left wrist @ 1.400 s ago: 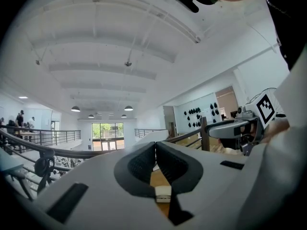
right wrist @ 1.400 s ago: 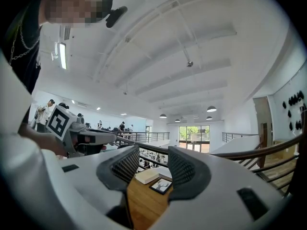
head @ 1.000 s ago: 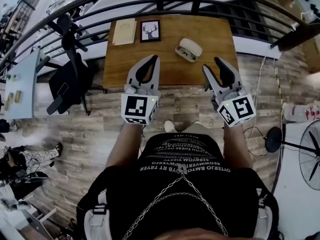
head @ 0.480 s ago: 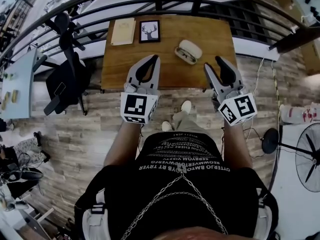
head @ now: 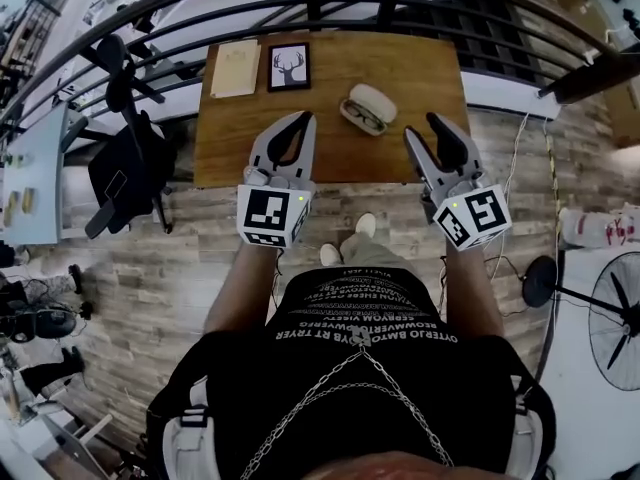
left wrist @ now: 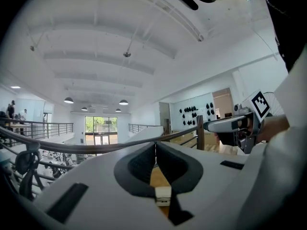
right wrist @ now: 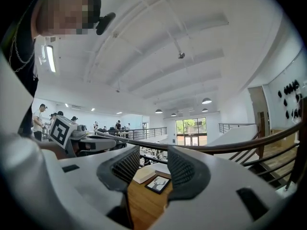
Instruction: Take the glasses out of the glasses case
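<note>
Above the desk's (head: 230, 133) near edge, left tool (head: 306, 120) pressed together, right tool (head: 421, 129) spread, glasses case (head: 367, 107) open just beyond.

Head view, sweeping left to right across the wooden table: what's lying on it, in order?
Pale cream notepad → black-framed picture of a deer → open white glasses case, with dark-rimmed glasses lying in it.
</note>
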Demonstrator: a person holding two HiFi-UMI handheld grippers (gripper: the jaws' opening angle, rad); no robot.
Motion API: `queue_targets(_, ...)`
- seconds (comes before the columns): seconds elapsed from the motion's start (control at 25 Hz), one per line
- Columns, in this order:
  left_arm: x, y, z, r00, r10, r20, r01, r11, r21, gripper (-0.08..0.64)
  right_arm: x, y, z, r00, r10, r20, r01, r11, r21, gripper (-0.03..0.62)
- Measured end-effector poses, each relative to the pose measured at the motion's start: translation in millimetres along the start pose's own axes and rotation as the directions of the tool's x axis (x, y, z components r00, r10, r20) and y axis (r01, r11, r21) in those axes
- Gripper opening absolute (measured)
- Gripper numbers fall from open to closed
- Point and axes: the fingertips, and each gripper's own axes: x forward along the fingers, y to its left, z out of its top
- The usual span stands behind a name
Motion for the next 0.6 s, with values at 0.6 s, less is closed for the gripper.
queue_targets(0.6,71.1,8.2,19.8,0.999,0.046,0.007,-0.046,0.999,0.014,0.028,38.7,-67.6,12.1,0.998,0.059,0.029,-0.060,0.998,0.002,0.166)
